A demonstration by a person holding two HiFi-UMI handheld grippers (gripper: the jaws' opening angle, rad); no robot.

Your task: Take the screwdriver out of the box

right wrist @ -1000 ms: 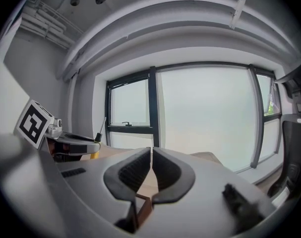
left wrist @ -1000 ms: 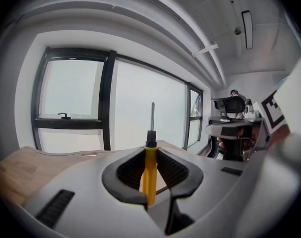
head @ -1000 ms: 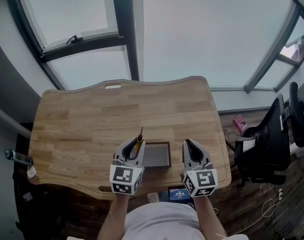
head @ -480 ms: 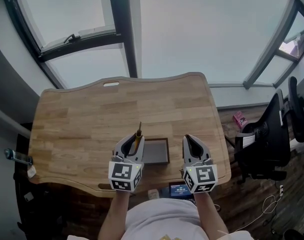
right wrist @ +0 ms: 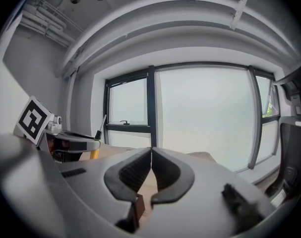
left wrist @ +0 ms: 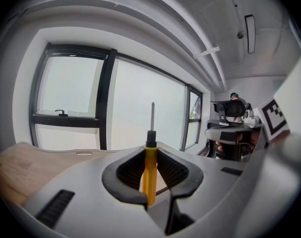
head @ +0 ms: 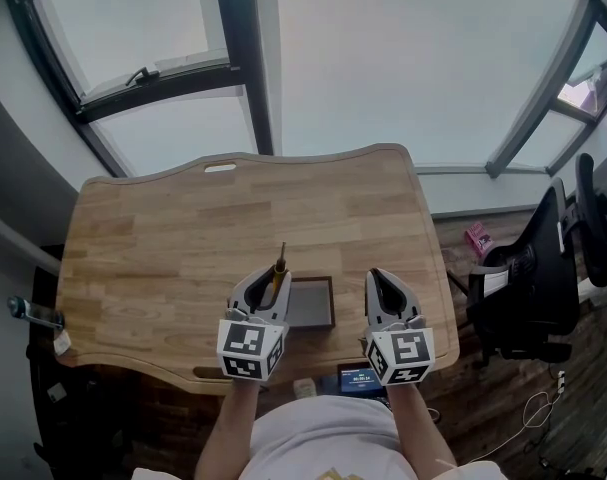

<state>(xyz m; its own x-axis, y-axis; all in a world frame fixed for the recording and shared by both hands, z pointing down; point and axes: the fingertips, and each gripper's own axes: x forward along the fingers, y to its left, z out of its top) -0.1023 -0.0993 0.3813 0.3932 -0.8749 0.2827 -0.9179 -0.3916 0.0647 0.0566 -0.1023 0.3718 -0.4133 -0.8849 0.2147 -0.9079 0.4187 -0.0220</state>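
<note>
My left gripper [head: 267, 286] is shut on the screwdriver [left wrist: 150, 167], which has a yellow handle, a black collar and a thin metal shaft pointing up and away past the jaw tips. From the head camera the screwdriver [head: 277, 276] sticks out over the wooden table [head: 163, 248]. The small dark box [head: 310, 304] lies flat on the table between the two grippers, near the front edge. My right gripper [head: 383, 290] hangs to the right of the box with its jaws closed together and nothing between them [right wrist: 150, 158].
A large window fills the wall beyond the table. A black office chair [head: 543, 268] stands at the right. A phone with a lit screen [head: 361, 378] sits below the table's front edge. A clamp-like object [head: 33, 313] is at the table's left edge.
</note>
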